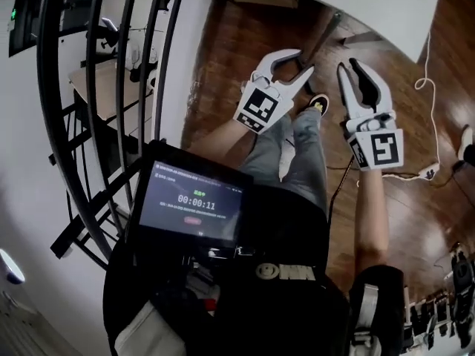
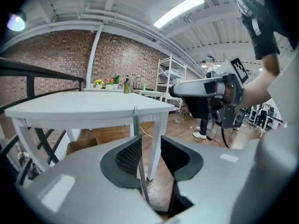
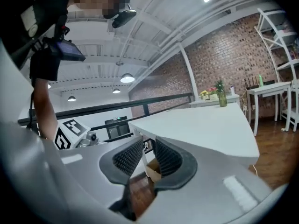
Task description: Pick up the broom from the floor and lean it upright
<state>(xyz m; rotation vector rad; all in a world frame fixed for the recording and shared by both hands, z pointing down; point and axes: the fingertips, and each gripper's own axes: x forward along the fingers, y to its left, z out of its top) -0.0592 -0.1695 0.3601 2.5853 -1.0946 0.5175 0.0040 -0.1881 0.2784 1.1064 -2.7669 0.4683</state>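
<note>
**Task status.** The broom handle (image 2: 139,157) stood close to upright rather than flat on the floor (image 1: 245,28), so the pick-up appeared complete. The handle ran between the jaws of your left gripper (image 2: 150,146). It lay along 1 pad (image 2: 127,155) with a clear gap to the other, so the gripper was released around the handle, not clamped on it. The top end of the handle sat level with the edge of the white surface (image 2: 84,107). You could not confirm from these views that it rested there. Judged remaining: verify that the lean is stable, then draw the left gripper clear.

Your right gripper (image 3: 148,148) was narrowly parted and held nothing. Only a surface leg and a cardboard box (image 3: 153,172) showed through its gap.

**View differences.**
- Only the left gripper view showed the handle touching the pad.
- The head view showed the 2 grippers raised side by side above your legs, with the handle passing through the left jaws toward the surface.
- No view showed the broom head, so its footing on the floor was unverified.
</note>
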